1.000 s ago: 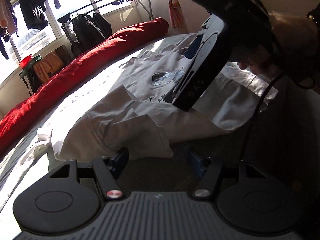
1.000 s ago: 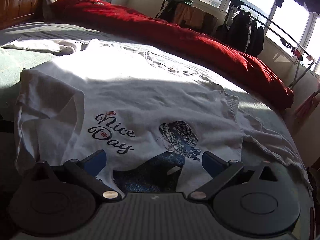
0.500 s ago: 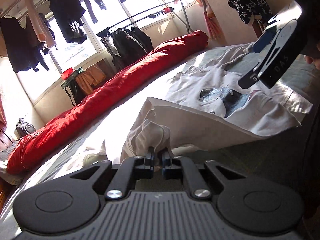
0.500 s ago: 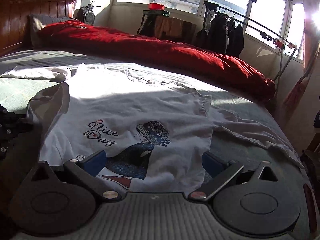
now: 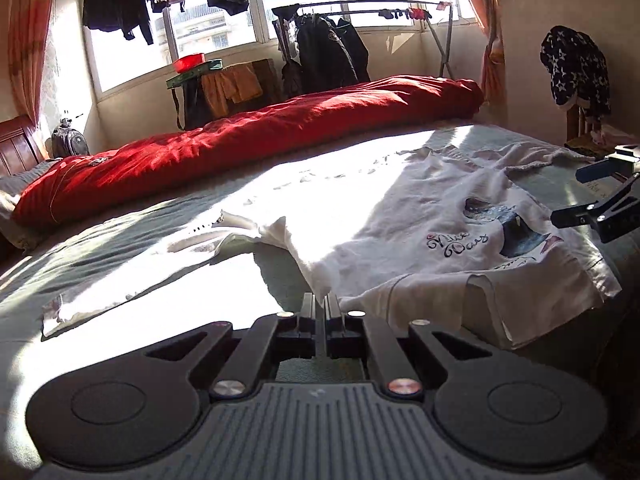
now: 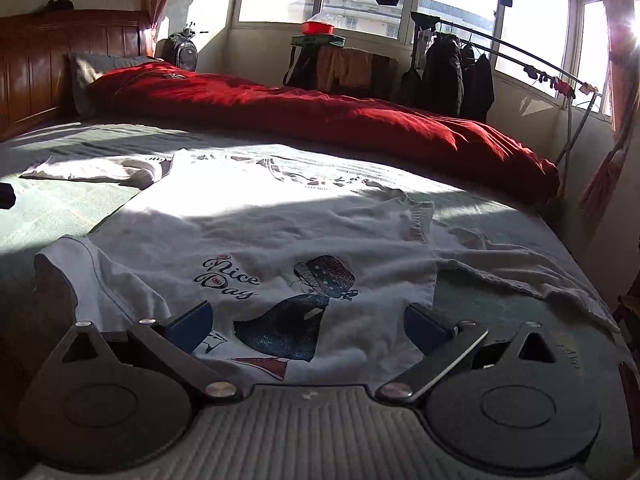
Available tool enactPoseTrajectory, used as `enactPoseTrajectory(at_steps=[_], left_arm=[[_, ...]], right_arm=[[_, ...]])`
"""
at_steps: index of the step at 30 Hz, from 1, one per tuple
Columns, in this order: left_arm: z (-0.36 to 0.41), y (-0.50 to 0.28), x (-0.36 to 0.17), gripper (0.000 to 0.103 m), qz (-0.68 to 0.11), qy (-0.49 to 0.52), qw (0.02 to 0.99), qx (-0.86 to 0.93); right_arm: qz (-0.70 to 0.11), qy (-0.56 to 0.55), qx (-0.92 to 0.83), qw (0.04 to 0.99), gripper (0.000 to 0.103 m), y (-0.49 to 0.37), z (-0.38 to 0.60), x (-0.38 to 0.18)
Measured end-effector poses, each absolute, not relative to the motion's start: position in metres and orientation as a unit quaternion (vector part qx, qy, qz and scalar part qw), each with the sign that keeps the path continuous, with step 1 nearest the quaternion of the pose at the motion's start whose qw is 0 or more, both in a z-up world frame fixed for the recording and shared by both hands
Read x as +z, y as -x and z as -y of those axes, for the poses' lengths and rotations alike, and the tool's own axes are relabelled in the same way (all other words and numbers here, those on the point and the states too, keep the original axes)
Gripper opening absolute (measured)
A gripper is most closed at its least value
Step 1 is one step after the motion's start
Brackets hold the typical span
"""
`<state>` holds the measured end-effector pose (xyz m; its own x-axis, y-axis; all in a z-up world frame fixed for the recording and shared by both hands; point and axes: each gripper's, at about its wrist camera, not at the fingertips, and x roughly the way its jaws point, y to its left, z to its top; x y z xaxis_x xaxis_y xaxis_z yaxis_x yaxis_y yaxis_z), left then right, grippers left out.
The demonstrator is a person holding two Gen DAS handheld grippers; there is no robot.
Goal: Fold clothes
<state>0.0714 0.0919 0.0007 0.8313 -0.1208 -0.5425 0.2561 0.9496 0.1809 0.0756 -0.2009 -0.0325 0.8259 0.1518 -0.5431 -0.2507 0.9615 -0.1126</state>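
A white T-shirt point(image 5: 420, 216) point(image 6: 280, 232) with a "Nice Day" print lies spread on the green bed sheet point(image 5: 120, 248). My left gripper point(image 5: 322, 308) is shut on a bunched edge of the shirt at its left side, and the cloth rises from the pinch toward the spread body. My right gripper point(image 6: 306, 320) hovers open just over the shirt's near hem by the printed figure, with nothing pressed between its blue pads. In the left wrist view the right gripper point(image 5: 600, 204) shows at the right edge, above the print.
A long red duvet point(image 5: 260, 140) point(image 6: 320, 112) lies rolled along the far side of the bed. Another white garment point(image 6: 92, 168) lies to the left of the shirt. A wooden headboard point(image 6: 60, 64) is far left, and a clothes rack point(image 6: 452, 76) stands by the window.
My left gripper went from open to shut on the shirt's edge, then rose and rolled level with the cloth. My right gripper drew back and up a little and stayed open.
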Motion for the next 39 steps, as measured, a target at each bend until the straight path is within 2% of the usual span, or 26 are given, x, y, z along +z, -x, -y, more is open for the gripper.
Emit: enactPoseTrajectory(at_steps=[3,5,6,7,12,16,18,20,22,25,32,39], left_arm=[[-0.081,-0.074,-0.018,0.012,-0.303,-0.123,0.940,-0.093],[-0.081,-0.072,-0.026,0.029,-0.320,-0.105,0.937,-0.088],[-0.083,-0.072,-0.028,0.046,-0.324,-0.097,0.938,-0.078],[-0.086,-0.072,-0.030,0.055,-0.327,-0.090,0.938,-0.067],[-0.108,-0.067,-0.034,0.057,-0.336,-0.040,0.941,-0.021],[-0.126,-0.058,-0.032,0.063,-0.332,-0.004,0.943,-0.001],[-0.131,-0.055,-0.032,0.064,-0.333,0.000,0.943,0.000],[-0.134,-0.053,-0.032,0.064,-0.333,-0.003,0.943,0.005],[-0.137,-0.052,-0.032,0.065,-0.331,-0.001,0.944,0.010],[-0.138,-0.055,-0.032,0.065,-0.329,0.005,0.944,0.008],[-0.124,-0.070,-0.036,0.065,-0.333,0.004,0.943,-0.025],[-0.109,-0.080,-0.043,0.065,-0.342,-0.001,0.939,-0.049]], right_arm=[[-0.270,0.086,0.147,0.948,0.103,-0.070,0.189,-0.028],[-0.264,0.093,0.183,0.942,0.103,-0.067,0.176,-0.025],[-0.259,0.097,0.210,0.938,0.103,-0.065,0.165,-0.021],[-0.257,0.098,0.229,0.934,0.103,-0.064,0.157,-0.019],[-0.249,0.118,0.317,0.908,0.103,-0.068,0.101,-0.014],[-0.265,0.159,0.355,0.882,0.102,-0.081,0.046,-0.031],[-0.283,0.178,0.359,0.871,0.089,-0.088,0.028,-0.043],[-0.299,0.211,0.358,0.859,0.053,-0.094,0.014,-0.056],[-0.307,0.238,0.354,0.851,0.033,-0.098,0.012,-0.067],[-0.316,0.209,0.359,0.853,0.023,-0.111,0.029,-0.059],[-0.298,0.152,0.282,0.899,0.018,-0.152,0.090,-0.017],[-0.344,0.055,0.199,0.916,0.018,-0.206,0.164,-0.030]])
